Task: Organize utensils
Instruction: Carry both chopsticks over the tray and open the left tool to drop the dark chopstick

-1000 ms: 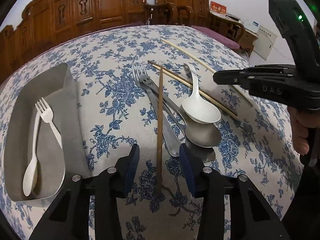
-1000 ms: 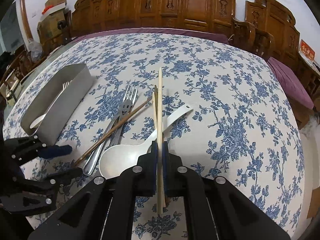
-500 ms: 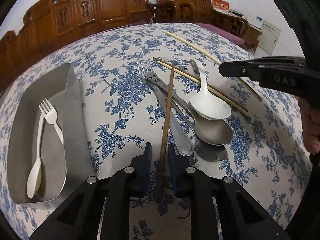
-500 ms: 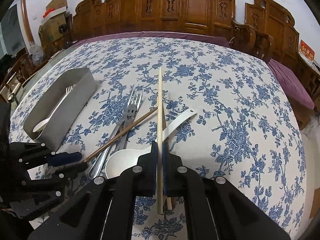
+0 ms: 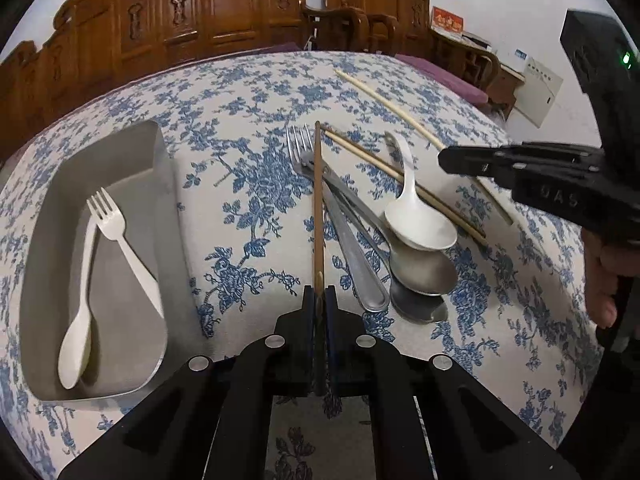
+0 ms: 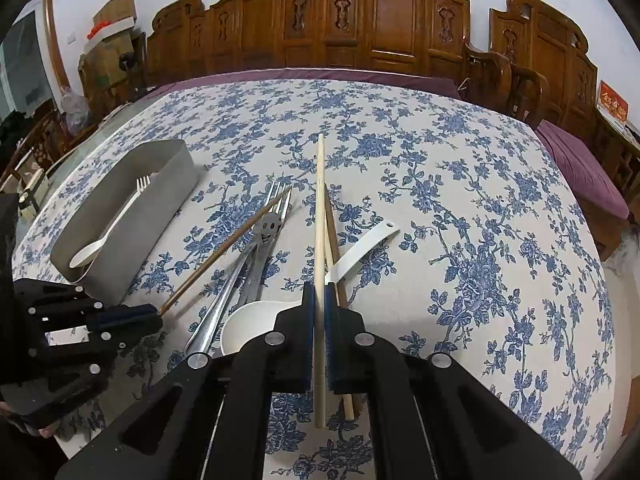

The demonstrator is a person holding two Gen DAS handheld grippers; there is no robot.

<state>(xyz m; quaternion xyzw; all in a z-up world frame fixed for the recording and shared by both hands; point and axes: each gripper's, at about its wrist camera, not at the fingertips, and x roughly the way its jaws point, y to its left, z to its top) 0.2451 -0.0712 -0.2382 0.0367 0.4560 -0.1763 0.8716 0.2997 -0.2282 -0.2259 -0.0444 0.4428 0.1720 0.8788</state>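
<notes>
My left gripper (image 5: 319, 292) is closing on the near end of a dark brown chopstick (image 5: 318, 200), and its pads press on it. The chopstick slants across a metal fork (image 5: 304, 156) and metal spoons (image 5: 424, 276). My right gripper (image 6: 319, 288) is shut on a pale chopstick (image 6: 320, 200) held above the flowered tablecloth, over a white ceramic spoon (image 6: 360, 248). Another light chopstick (image 6: 332, 236) lies beneath it. A grey metal tray (image 5: 164, 184) on the left holds a white plastic fork (image 5: 116, 236) and a white plastic spoon (image 5: 76, 344).
Carved wooden chairs (image 6: 384, 20) ring the table's far side. A purple cushion (image 6: 580, 160) lies past the right edge. In the left wrist view a hand (image 5: 604, 276) holds the right gripper's handle at the right. Bare tablecloth (image 6: 460, 208) stretches to the right of the utensil pile.
The left gripper's jaws went from wide apart around the dark chopstick to shut on it, and its far end swung slightly over the fork. The right gripper kept its hold on the pale chopstick.
</notes>
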